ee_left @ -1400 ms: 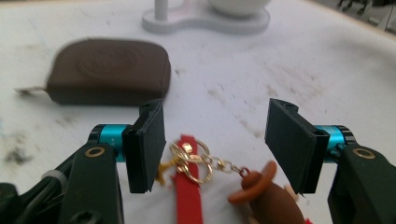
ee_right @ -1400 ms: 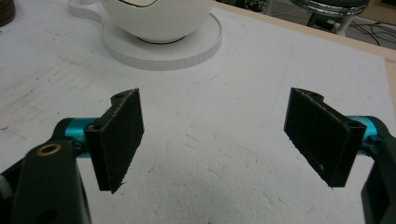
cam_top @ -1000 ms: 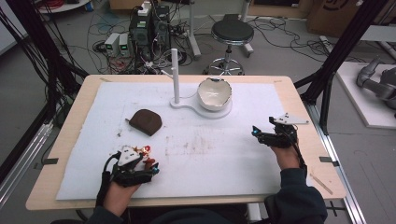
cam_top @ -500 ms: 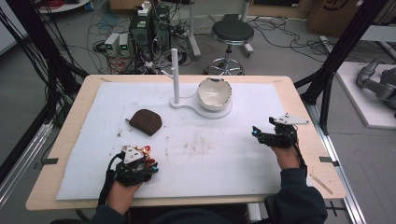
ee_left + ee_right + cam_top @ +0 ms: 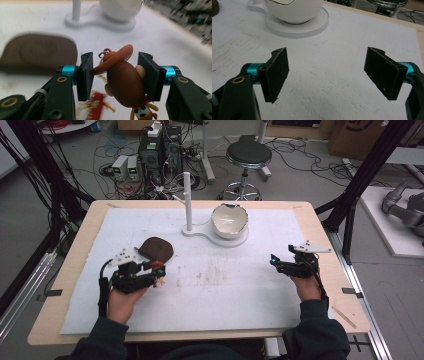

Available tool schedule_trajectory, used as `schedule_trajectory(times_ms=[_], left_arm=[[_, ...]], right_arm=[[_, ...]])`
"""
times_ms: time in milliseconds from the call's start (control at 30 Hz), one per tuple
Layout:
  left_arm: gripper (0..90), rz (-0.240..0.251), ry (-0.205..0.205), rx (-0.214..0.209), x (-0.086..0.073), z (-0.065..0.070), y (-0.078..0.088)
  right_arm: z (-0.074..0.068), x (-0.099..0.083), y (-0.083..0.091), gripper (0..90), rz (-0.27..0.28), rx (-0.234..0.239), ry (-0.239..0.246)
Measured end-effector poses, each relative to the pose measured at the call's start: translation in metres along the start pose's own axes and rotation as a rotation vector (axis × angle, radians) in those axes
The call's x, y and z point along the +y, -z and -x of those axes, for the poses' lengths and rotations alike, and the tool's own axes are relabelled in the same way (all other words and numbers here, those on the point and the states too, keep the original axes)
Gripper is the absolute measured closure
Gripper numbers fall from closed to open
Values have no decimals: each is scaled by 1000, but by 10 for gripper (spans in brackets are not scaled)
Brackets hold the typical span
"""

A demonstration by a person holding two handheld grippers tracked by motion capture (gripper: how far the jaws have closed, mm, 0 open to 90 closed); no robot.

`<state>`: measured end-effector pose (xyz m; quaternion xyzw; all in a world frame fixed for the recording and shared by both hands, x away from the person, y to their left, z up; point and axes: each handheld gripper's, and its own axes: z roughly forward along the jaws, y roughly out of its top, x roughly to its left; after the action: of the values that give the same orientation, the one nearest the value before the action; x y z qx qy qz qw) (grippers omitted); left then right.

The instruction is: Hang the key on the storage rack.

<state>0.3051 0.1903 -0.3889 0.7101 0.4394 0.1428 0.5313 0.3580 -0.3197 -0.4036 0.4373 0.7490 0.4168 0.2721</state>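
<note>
The left tongs (image 5: 113, 75) are clenched on a cowboy figurine keychain (image 5: 125, 80), their jaws having just closed in on it: one pad presses the side of the brown head, the other meets the brim of its hat. In the high view the left tongs (image 5: 157, 275) hold the toy above the white mat (image 5: 240, 295) on the table (image 5: 320, 220), just in front of the brown pouch (image 5: 156, 249), which lies on the mat nearer the person than the white stand (image 5: 187, 202) and the white bowl (image 5: 229, 220). The figurine looks like light, stiff moulded plastic, smooth and rounded, so it could likely pivot or slip between flat pads; the broad head is the soundest place to grip, since the brim is thin and the body dangles below. A small metal ring at the hat is too fine to pinch reliably. Something red lies blurred beneath the toy, perhaps a second charm, though I cannot tell. The right tongs (image 5: 327, 72) stand released, with nothing between them, well to the right of the pouch over bare mat (image 5: 324, 100), with the bowl (image 5: 294, 10) beyond them.
</note>
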Motion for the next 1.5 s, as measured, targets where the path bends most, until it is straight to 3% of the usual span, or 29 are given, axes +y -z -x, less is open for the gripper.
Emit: schedule_trajectory(times_ms=[33,100,133,267,300,333,367,567,667,767,1133,1500], left_arm=[[481,26,-7,-22,18,-3,1],[480,52,-20,-45,37,-5,2],[481,52,-20,-45,37,-5,2],[481,122,-41,-92,82,-9,0],[481,122,-41,-92,82,-9,0],[481,137,-42,-112,99,-11,-5],[481,137,-42,-112,99,-11,-5],[481,147,-68,-144,148,-11,-25],[481,161,-65,-168,162,-11,-33],[481,171,-59,-190,173,-10,-41],[481,154,-24,-175,194,-15,-74],[480,123,-9,-165,196,-18,-93]], right_arm=[[0,0,-1,202,-2,2,7],[-1,1,-2,201,-4,3,1],[-1,1,-2,201,-2,5,4],[0,1,-3,201,0,6,4],[0,1,-3,202,-2,7,-1],[1,1,-4,202,2,7,-2],[1,1,-4,201,3,8,-5],[2,1,-4,202,7,8,-8],[2,1,-4,201,9,9,-10],[3,2,-4,202,13,11,-6],[4,2,-5,202,16,15,-3],[5,2,-6,202,15,18,-8]])
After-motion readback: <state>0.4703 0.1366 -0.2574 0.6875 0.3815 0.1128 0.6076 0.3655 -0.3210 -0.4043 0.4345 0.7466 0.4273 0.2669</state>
